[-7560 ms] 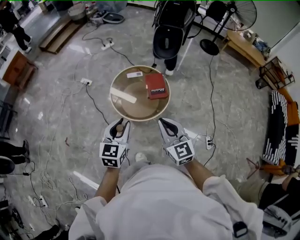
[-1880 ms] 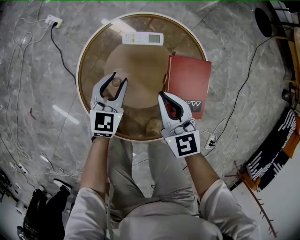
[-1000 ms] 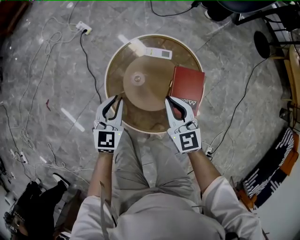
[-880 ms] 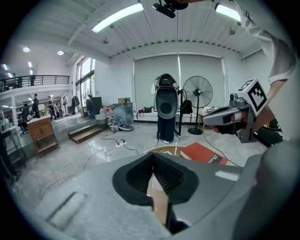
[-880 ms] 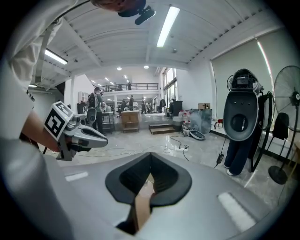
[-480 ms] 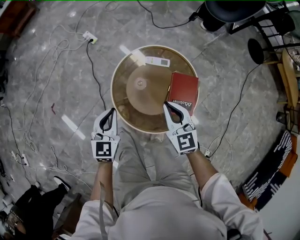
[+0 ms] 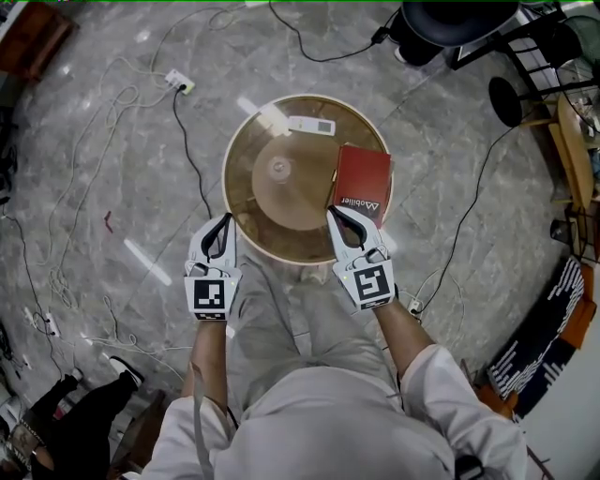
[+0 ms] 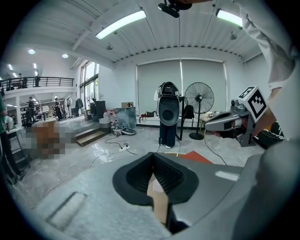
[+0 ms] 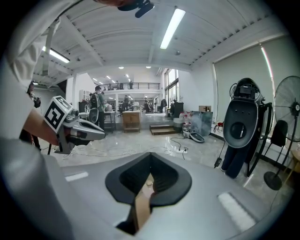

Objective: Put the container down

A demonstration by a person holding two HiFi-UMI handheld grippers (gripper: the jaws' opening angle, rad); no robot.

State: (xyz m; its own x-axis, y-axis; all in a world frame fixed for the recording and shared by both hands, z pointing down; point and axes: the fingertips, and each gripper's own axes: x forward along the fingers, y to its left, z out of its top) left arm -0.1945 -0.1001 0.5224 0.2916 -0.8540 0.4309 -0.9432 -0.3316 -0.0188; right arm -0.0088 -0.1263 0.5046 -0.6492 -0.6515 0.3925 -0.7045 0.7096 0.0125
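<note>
The container (image 7: 278,169), a small round tan piece, rests on the inner disc of the round glass-topped table (image 7: 246,246), with no gripper touching it. In the head view my left gripper (image 7: 225,218) hovers over the floor just off the table's near left rim, shut and empty. My right gripper (image 7: 333,212) hangs over the near right rim beside the red book (image 7: 363,178), its jaws together with nothing in them. Each gripper view shows its own jaws meeting, left (image 8: 153,157) and right (image 9: 150,155), and the other gripper off to the side.
A white remote (image 7: 310,125) lies at the table's far edge. Cables and a power strip (image 7: 178,81) trail over the marble floor. A fan base (image 7: 507,101) and a black machine (image 7: 450,19) stand beyond the table. My legs are below the near rim.
The container was set on the table and left there. Both grippers rose and drew back toward me. The left jaws went from slightly apart to shut with nothing in them.
</note>
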